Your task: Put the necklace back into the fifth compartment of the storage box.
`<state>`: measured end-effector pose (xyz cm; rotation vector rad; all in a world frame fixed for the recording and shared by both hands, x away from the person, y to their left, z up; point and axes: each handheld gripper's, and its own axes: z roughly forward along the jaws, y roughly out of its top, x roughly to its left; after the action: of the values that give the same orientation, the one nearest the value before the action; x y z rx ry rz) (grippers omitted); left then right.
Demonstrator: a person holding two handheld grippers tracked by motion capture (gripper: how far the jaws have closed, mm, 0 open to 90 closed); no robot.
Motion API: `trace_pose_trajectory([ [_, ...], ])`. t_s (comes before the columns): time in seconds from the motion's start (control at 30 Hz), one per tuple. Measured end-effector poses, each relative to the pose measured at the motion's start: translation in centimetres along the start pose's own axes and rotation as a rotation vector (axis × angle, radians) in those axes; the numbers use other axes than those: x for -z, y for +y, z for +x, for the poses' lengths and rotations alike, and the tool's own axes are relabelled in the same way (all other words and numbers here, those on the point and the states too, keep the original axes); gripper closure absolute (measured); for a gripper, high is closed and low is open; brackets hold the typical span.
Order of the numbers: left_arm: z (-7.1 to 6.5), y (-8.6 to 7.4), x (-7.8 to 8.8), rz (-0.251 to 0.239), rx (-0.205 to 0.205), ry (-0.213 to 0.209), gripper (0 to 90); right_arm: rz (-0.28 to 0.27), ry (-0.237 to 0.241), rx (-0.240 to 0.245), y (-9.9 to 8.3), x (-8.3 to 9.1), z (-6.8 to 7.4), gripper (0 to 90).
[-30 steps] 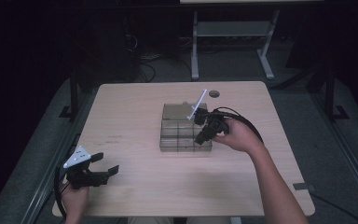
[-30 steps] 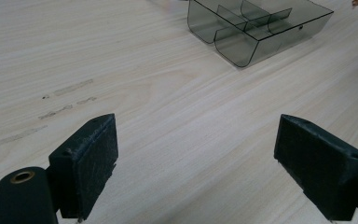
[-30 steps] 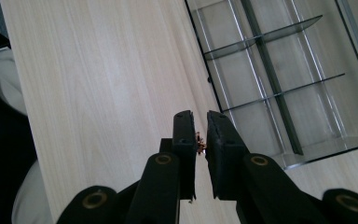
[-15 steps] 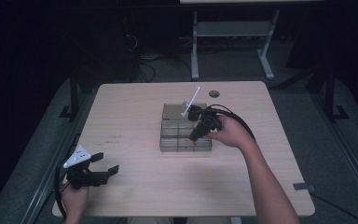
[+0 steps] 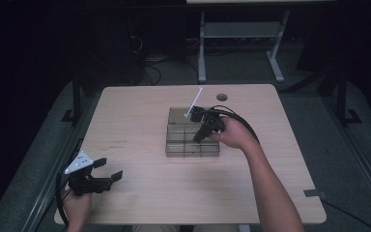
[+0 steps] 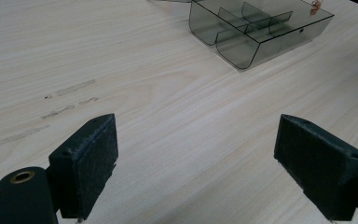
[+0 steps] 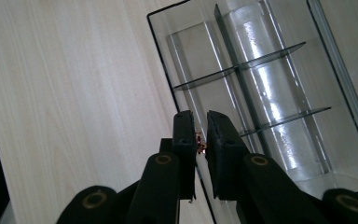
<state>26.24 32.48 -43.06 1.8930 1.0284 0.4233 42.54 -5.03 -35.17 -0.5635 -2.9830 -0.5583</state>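
Observation:
A smoky clear compartment tray (image 5: 174,145) sits at the middle of the wooden table. My right gripper (image 5: 196,140) hangs over its right half, pointing down and to the left. In the right gripper view the right gripper (image 7: 199,126) is shut on a tiny copper-coloured piece (image 7: 199,140), just above the tray (image 7: 279,93) near its edge and dividers. My left gripper (image 5: 110,168) rests low at the table's near left corner, well away from the tray. Its jaws stand wide open with nothing between them (image 6: 196,154). The tray (image 6: 256,28) lies far ahead of it.
A thin white rod (image 5: 193,102) sticks up behind the right gripper. A round cable hole (image 5: 221,97) is at the table's far edge, and a grey tape strip (image 5: 314,194) at its near right. Faint marks (image 6: 70,88) streak the wood. A metal stand (image 5: 236,34) is beyond the table.
My right gripper has shifted left and a little lower over the tray, still shut on the small piece. The left gripper has stayed put.

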Motion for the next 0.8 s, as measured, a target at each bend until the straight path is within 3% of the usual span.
trace_pose_trajectory([
  [0.37, 0.0, 0.0, 0.1, 0.001, -0.002, -0.001, 13.0, 0.011, 0.005, -0.011, 1.4, -1.2, -0.8, 81.9],
  [0.8, 0.0, 0.1, 0.0, -0.007, -0.002, -0.008, 13.0, 0.043, 0.022, -0.033, 2.1, -4.5, -1.9, 81.7],
])
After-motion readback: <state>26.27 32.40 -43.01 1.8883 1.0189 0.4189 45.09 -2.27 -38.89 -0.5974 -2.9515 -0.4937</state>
